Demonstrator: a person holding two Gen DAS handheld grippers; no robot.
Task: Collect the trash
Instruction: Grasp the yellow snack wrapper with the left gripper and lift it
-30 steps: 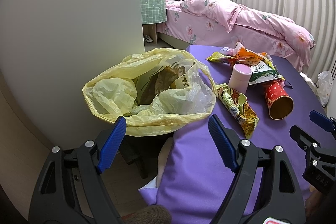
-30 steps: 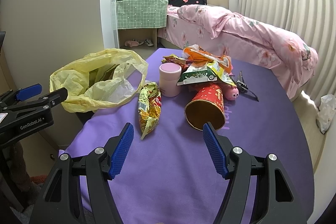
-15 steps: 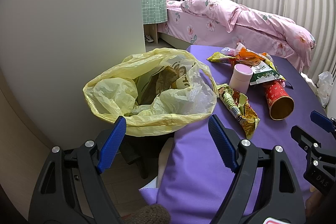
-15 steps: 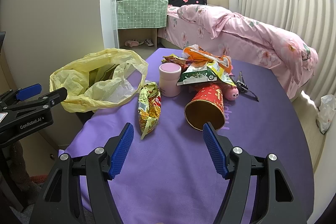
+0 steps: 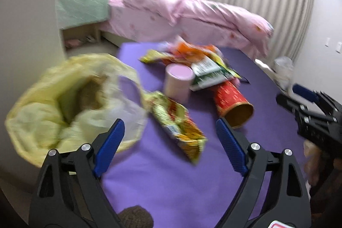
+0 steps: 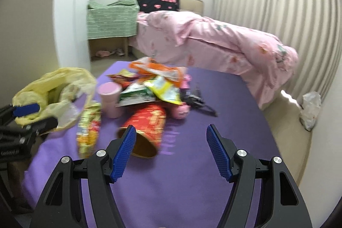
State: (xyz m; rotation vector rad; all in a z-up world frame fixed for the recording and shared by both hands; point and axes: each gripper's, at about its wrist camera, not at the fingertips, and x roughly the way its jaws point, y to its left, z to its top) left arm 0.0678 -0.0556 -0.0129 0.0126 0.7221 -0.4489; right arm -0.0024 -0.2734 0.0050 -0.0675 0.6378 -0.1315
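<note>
A yellow trash bag hangs open at the left edge of the purple table, with trash inside. A yellow snack wrapper, a pink cup, a red paper tube on its side and a pile of wrappers lie on the table. My left gripper is open and empty, just in front of the yellow wrapper. My right gripper is open and empty, close behind the red tube. The bag and wrapper lie to its left.
A bed with a pink quilt stands behind the table. A green-covered shelf stands at the back left. A white plastic bag lies on the floor at the right. A small black object lies beside the pile.
Both grippers have moved; the views are blurred. The left one has swung right, from the bag toward the yellow wrapper. The right one has moved forward and right, closer to the red tube.
</note>
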